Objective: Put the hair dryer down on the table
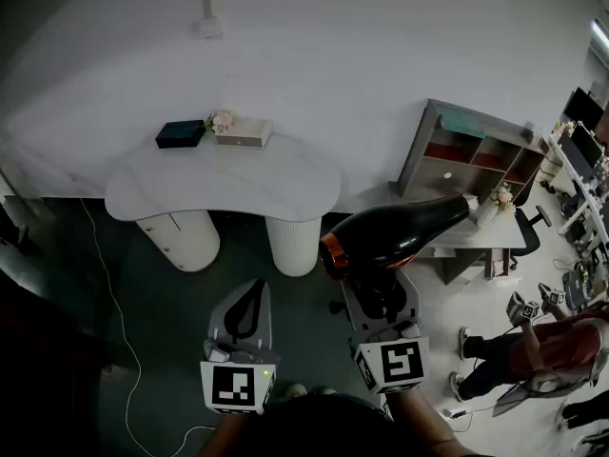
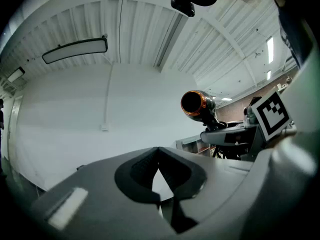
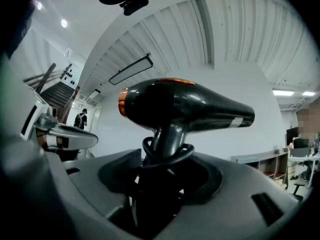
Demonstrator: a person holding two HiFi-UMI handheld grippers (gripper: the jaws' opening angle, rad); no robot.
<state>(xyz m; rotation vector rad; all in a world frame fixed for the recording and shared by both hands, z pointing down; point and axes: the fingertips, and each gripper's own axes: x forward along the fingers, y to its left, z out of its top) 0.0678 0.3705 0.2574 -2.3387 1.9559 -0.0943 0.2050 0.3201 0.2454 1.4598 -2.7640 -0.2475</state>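
No text, brand or number can be read anywhere. The hair dryer [image 3: 185,106] has a pale label [image 3: 239,121] on the side of its barrel, up and to the right of the jaws of the right gripper [image 3: 157,166], but its print is too blurred to read. The cubes on that tool and on the left gripper [image 1: 249,303] show only black-and-white square markers [image 1: 234,386], not letters.

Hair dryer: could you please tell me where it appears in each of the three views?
Head view: hair dryer right of centre, orange-ringed end leftward.
Left gripper view: upper right of centre, orange-ringed end facing the camera.
Right gripper view: centre, handle held in the right gripper.
Shared landmark: the white wall.
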